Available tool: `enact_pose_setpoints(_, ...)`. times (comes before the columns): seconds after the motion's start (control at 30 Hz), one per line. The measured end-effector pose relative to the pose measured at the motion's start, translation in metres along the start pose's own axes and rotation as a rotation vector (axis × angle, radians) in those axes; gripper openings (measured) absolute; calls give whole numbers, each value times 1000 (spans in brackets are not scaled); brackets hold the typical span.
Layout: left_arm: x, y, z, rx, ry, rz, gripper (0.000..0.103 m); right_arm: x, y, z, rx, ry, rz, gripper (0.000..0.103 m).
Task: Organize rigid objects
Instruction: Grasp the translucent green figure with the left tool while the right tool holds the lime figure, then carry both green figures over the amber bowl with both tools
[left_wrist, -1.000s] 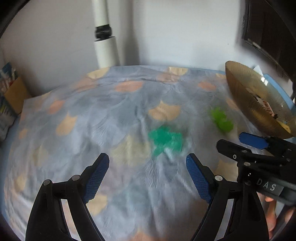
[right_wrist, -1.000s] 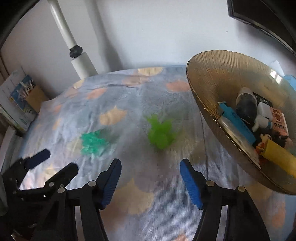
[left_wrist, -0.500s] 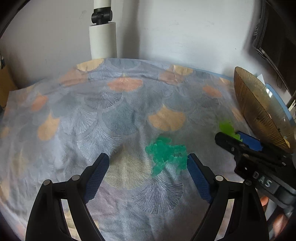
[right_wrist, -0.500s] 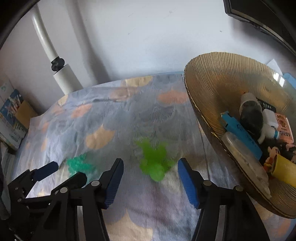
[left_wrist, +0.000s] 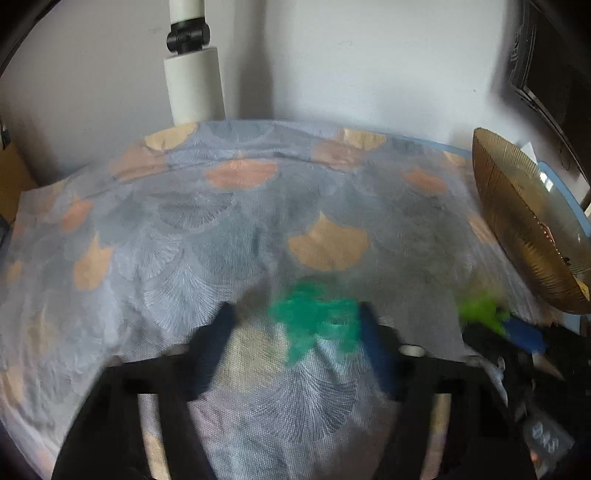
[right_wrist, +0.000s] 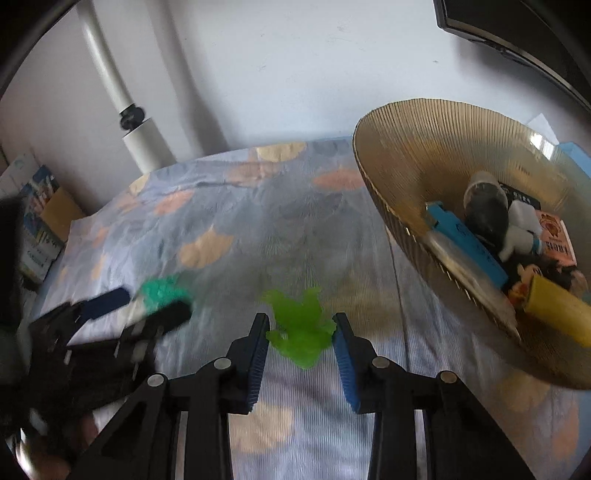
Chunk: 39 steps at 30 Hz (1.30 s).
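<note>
Two toys lie on the cloth; the filled bowl sits at two o'clock.

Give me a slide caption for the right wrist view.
Right tool closing around a lime-green toy on the patterned cloth, beside a filled gold bowl.

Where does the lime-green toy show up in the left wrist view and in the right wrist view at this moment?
Left wrist view: lime-green toy at the right, low, blurred, beside the right gripper's blue pad, below the gold bowl.
Right wrist view: at bottom centre, between the right gripper pads, which touch both its sides.
Shared landmark: the gold bowl at the right edge in both; the white pole at the back also shows in both.
</note>
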<state>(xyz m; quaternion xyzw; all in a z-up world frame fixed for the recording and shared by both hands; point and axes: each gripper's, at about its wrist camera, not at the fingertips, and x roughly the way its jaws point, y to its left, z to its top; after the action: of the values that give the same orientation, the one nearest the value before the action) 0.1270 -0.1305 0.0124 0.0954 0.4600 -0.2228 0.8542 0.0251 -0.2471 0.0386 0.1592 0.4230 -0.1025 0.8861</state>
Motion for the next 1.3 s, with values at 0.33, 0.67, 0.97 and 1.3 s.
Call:
enact_pose_setpoints(0.33, -63, 14, -64, -135, -47, -9, 44, -51, 25, -65, -246, 10, 143, 34)
enact_pose_setpoints(0.67, -103, 28, -119, -231, -138, 114, 44, -91, 25, -132, -377, 39, 274, 34)
enact_pose_setpoints(0.97, -97, 40, -124, -263, -104, 111, 44, -96, 12, -140, -329, 91, 353, 61)
enact_pose_setpoints(1.3, -107, 26, -124, -197, -168, 129, 44, -91, 44, -145, -421, 55, 172, 48)
